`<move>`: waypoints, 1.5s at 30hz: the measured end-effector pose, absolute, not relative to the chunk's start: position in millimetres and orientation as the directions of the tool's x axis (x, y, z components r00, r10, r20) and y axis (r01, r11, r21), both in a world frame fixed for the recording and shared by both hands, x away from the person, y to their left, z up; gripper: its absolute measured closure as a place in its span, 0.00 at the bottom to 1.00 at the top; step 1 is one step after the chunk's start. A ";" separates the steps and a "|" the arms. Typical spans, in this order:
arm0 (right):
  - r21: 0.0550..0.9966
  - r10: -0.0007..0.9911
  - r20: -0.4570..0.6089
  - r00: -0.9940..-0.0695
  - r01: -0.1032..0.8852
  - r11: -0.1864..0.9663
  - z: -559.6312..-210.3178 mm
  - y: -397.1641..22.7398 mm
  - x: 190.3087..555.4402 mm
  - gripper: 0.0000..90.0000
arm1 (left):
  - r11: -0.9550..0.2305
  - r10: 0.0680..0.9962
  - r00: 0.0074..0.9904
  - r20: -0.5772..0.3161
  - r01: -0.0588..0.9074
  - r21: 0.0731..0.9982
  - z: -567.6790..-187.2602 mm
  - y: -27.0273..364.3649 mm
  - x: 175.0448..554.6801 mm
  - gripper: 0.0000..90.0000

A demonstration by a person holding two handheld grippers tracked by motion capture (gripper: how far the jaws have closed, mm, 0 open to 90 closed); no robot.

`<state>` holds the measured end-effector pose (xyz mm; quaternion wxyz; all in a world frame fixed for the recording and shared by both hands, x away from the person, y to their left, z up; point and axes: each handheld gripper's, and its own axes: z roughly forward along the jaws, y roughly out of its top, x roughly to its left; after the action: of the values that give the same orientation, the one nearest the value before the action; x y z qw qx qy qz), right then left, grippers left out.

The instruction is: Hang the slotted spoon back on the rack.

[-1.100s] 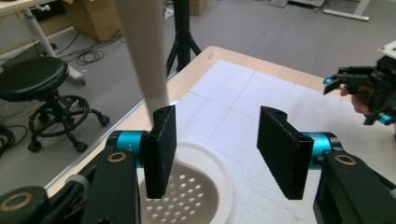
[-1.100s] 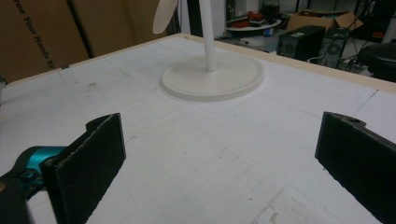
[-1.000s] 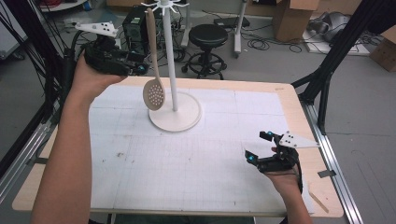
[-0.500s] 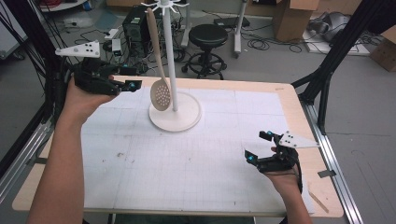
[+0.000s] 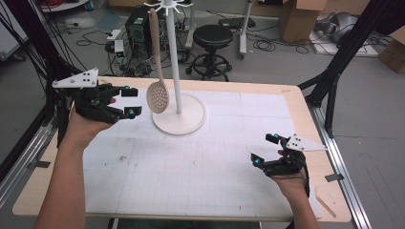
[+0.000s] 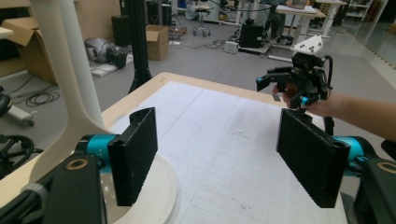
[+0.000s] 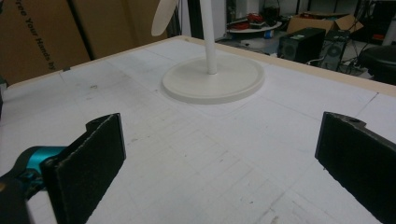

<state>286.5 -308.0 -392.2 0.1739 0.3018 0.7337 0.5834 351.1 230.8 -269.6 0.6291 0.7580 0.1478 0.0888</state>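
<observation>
High view: slotted spoon [image 5: 157,95] hangs by its handle from a hook at the top of the white stand [image 5: 177,114], bowl end low, just above the stand's round base at the far middle of the worktop [image 5: 200,181]. Left tool [image 5: 125,101] is just left of the spoon bowl, near but apart from it; its jaws have just been opening, and nothing sits between them. Right tool [image 5: 265,149] rests near the right front of the worktop, well apart from the stand, jaws spread, nothing held.

Left gripper view: black pads [image 6: 135,158] stand wide with bare worktop between; the stand's pole and base edge show at left, right tool [image 6: 299,86] farther off.

Right gripper view: jaws spread and empty, stand base [image 7: 212,81] ahead, spoon bowl [image 7: 163,16] at the top edge.

Step, as judged: hanging looks done, left tool let go and clear. Next move likely calls for pulling the left tool away without knocking the spoon into a swing.
</observation>
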 end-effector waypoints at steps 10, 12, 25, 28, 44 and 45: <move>0.960 0.644 0.096 -0.759 0.241 0.140 -393.0 -306.9 287.3 0.01 | -0.176 0.376 0.926 -0.046 0.120 0.977 -295.4 233.7 338.2 0.22; 0.960 0.644 0.097 -0.759 0.242 0.140 -393.1 -307.0 287.5 0.01 | -0.167 0.370 0.928 -0.045 0.114 0.979 -300.4 235.3 334.8 0.21; 0.959 0.646 0.099 -0.757 0.247 0.142 -393.8 -306.9 287.6 0.01 | -0.176 0.424 0.904 -0.050 0.136 0.975 -340.7 240.3 321.0 0.12; 0.958 0.645 0.099 -0.757 0.249 0.145 -394.6 -306.8 288.0 0.01 | -0.177 0.433 0.900 -0.048 0.138 0.975 -347.1 240.6 319.8 0.09; 0.960 0.641 0.103 -0.760 0.246 0.137 -395.1 -309.0 289.8 0.01 | -0.176 0.485 0.873 -0.062 0.167 0.970 -366.9 240.4 317.5 0.02; 0.959 0.641 0.106 -0.760 0.248 0.135 -394.8 -309.3 289.4 0.01 | -0.176 0.484 0.873 -0.059 0.163 0.971 -367.1 239.9 317.8 0.02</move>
<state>289.4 -309.3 -394.8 0.1685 0.3027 0.7344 0.5837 317.8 239.9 -367.1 0.6051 0.7552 0.2142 0.1325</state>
